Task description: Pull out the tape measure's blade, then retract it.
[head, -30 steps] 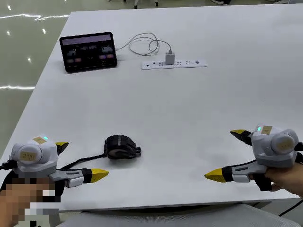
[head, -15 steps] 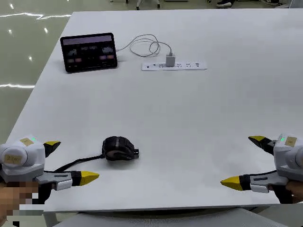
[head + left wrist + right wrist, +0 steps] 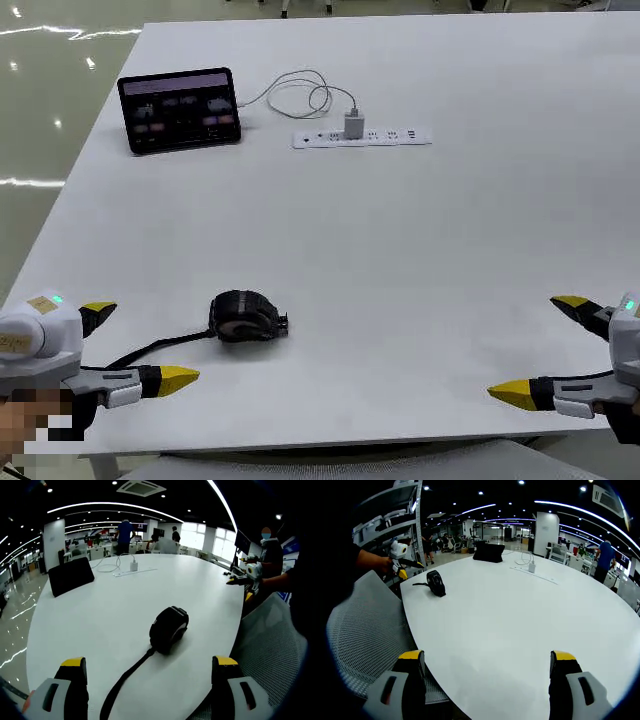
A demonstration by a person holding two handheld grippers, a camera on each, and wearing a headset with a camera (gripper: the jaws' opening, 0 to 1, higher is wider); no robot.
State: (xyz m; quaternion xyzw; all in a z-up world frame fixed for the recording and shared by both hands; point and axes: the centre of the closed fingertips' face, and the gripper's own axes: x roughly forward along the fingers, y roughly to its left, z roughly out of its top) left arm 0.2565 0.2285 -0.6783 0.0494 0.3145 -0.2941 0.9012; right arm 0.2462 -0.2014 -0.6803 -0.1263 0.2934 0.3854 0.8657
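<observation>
A black tape measure [image 3: 246, 316] lies on the white table near its front edge, a black wrist strap [image 3: 150, 348] trailing from it to the left. In the left gripper view the tape measure [image 3: 169, 627] sits a short way ahead of the jaws. My left gripper [image 3: 135, 344] is open at the table's front left, just left of the tape measure, nothing between its yellow-tipped jaws. My right gripper [image 3: 545, 347] is open at the front right, far from the tape measure [image 3: 436, 583]. No blade is drawn out.
A dark tablet [image 3: 180, 109] stands at the back left. A white power strip [image 3: 362, 137] with a charger and coiled cable [image 3: 300, 97] lies behind the table's middle. A mesh chair back [image 3: 365, 630] sits below the front edge. People stand in the room beyond.
Both grippers have drawn outward and back toward the front edge, the left one further left, the right one further right. The tape measure has stayed in place.
</observation>
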